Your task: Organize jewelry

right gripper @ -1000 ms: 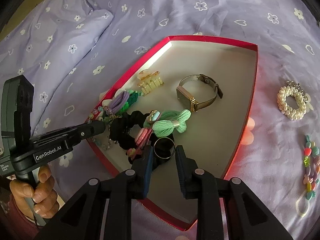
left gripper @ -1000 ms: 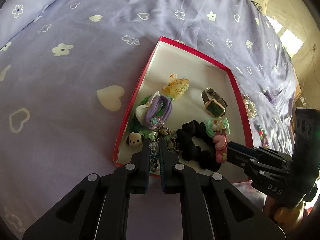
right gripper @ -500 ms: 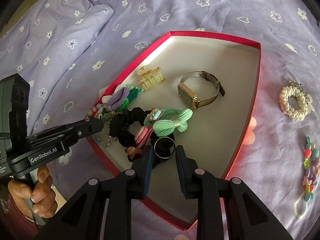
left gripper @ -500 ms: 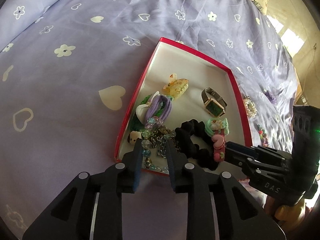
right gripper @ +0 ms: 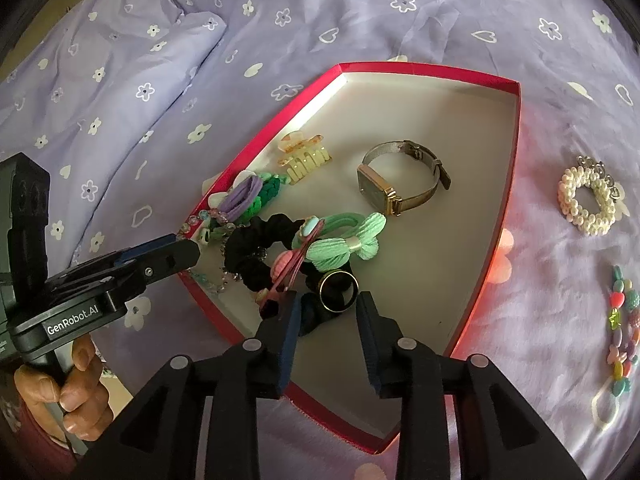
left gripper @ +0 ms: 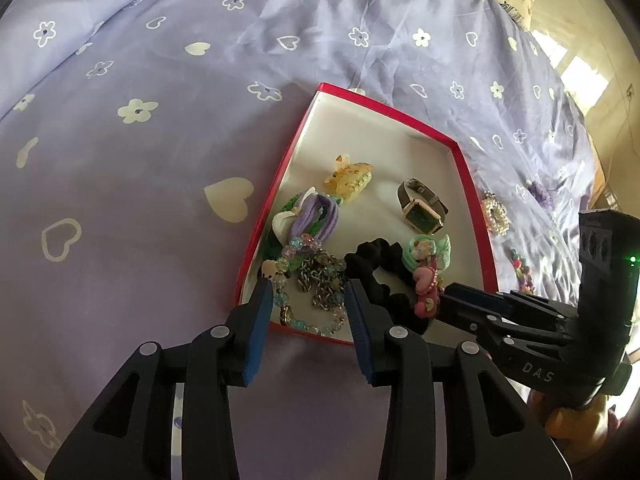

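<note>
A red-rimmed box (left gripper: 472, 192) (right gripper: 514, 160) lies on the purple bedspread. It holds a beaded bracelet (left gripper: 310, 322) with a chain, a black scrunchie (right gripper: 256, 248), a green bow tie (right gripper: 344, 242), a watch (right gripper: 396, 184), a yellow claw clip (right gripper: 304, 156) and a purple-green tie (left gripper: 316, 216). My left gripper (left gripper: 308, 296) is open over the box's near corner, the beaded bracelet lying between its fingers. My right gripper (right gripper: 326, 312) is open, with a dark ring (right gripper: 338, 290) lying between its fingertips.
On the bedspread right of the box lie a pearl bracelet (right gripper: 590, 200) and a colourful bead bracelet (right gripper: 622, 324). A small purple item (left gripper: 540, 192) lies further off. A pillow (right gripper: 100, 92) rises at the left.
My left gripper has opened and let the beaded bracelet drop into the box's near corner. My right gripper has opened around the ring.
</note>
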Action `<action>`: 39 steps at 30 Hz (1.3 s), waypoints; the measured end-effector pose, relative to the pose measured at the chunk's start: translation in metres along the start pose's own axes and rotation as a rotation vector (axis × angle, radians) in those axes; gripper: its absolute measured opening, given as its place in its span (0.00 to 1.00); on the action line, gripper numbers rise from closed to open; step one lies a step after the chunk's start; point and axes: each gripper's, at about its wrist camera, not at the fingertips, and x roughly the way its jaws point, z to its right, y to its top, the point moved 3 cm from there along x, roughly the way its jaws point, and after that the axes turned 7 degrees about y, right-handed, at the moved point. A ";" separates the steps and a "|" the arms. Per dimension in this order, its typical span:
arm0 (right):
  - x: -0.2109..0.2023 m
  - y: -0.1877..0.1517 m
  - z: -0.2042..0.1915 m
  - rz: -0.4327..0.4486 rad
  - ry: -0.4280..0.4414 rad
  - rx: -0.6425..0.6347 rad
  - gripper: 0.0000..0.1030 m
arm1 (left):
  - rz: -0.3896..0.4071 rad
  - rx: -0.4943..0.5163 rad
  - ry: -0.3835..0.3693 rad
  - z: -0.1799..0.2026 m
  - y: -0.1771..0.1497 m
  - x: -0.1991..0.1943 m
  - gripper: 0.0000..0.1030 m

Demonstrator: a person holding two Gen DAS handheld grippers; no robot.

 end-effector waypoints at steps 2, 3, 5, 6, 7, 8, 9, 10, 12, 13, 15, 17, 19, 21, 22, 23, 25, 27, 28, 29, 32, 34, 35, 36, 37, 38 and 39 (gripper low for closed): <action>0.000 0.000 0.000 0.003 0.000 0.001 0.31 | 0.003 0.002 0.002 0.001 -0.001 -0.003 0.39; -0.001 -0.001 0.000 0.003 0.001 0.002 0.31 | 0.004 0.003 0.002 0.002 -0.001 -0.004 0.39; -0.003 -0.002 0.000 0.008 0.004 0.008 0.32 | 0.006 0.004 0.002 0.002 -0.002 -0.008 0.39; -0.004 -0.002 0.000 0.009 0.003 0.009 0.32 | 0.007 0.005 0.002 0.003 -0.003 -0.009 0.39; -0.005 -0.003 0.001 0.011 0.001 0.011 0.32 | 0.008 0.005 0.003 0.003 -0.003 -0.010 0.40; -0.007 -0.004 0.002 0.014 0.002 0.012 0.31 | 0.009 0.006 0.005 0.003 -0.003 -0.012 0.41; -0.009 -0.005 0.002 0.017 0.002 0.014 0.32 | 0.011 0.006 0.006 0.004 -0.004 -0.013 0.42; -0.011 -0.006 0.003 0.021 0.001 0.017 0.33 | 0.012 0.005 0.006 0.004 -0.004 -0.014 0.42; -0.017 -0.009 0.003 0.035 0.000 0.019 0.35 | 0.015 0.006 0.006 0.004 -0.006 -0.018 0.42; -0.021 -0.010 0.003 0.043 -0.001 0.021 0.37 | 0.015 0.007 0.007 0.005 -0.006 -0.019 0.42; -0.026 -0.012 0.004 0.057 -0.002 0.026 0.37 | 0.017 0.011 0.007 0.006 -0.009 -0.021 0.42; -0.031 -0.015 0.005 0.069 0.001 0.031 0.37 | 0.018 0.015 0.008 0.008 -0.011 -0.024 0.42; -0.035 -0.017 0.005 0.078 0.001 0.037 0.38 | 0.020 0.019 0.008 0.010 -0.014 -0.029 0.44; -0.041 -0.020 0.004 0.091 0.006 0.044 0.39 | 0.025 0.019 0.009 0.010 -0.017 -0.033 0.49; -0.045 -0.022 0.004 0.103 0.011 0.050 0.42 | 0.030 0.018 0.009 0.010 -0.019 -0.037 0.50; -0.049 -0.025 0.004 0.117 0.016 0.058 0.46 | 0.033 0.018 0.010 0.011 -0.021 -0.040 0.51; -0.060 -0.031 0.004 0.148 0.030 0.079 0.50 | 0.039 0.016 0.013 0.010 -0.025 -0.046 0.55; -0.070 -0.037 0.006 0.177 0.047 0.104 0.55 | 0.040 0.014 0.013 0.009 -0.031 -0.051 0.61; -0.076 -0.040 0.006 0.198 0.058 0.121 0.57 | 0.039 0.013 0.015 0.009 -0.033 -0.052 0.63; -0.083 -0.043 0.008 0.226 0.075 0.138 0.58 | 0.036 0.010 0.017 0.009 -0.037 -0.054 0.69; -0.102 -0.053 0.010 0.303 0.125 0.185 0.67 | 0.039 -0.003 0.012 0.008 -0.047 -0.062 0.76; -0.113 -0.059 0.011 0.345 0.146 0.213 0.68 | 0.042 -0.004 0.014 0.009 -0.053 -0.066 0.79; -0.118 -0.062 0.011 0.360 0.152 0.222 0.68 | 0.046 -0.005 0.017 0.010 -0.056 -0.068 0.81; -0.121 -0.065 0.010 0.371 0.156 0.228 0.68 | 0.052 -0.004 0.019 0.011 -0.058 -0.071 0.82; -0.124 -0.068 0.008 0.380 0.159 0.230 0.69 | 0.058 0.000 0.022 0.012 -0.060 -0.074 0.82; -0.126 -0.071 0.007 0.386 0.160 0.228 0.69 | 0.066 0.006 0.029 0.014 -0.063 -0.076 0.83; -0.127 -0.074 0.004 0.390 0.157 0.224 0.70 | 0.072 0.010 0.036 0.015 -0.065 -0.079 0.85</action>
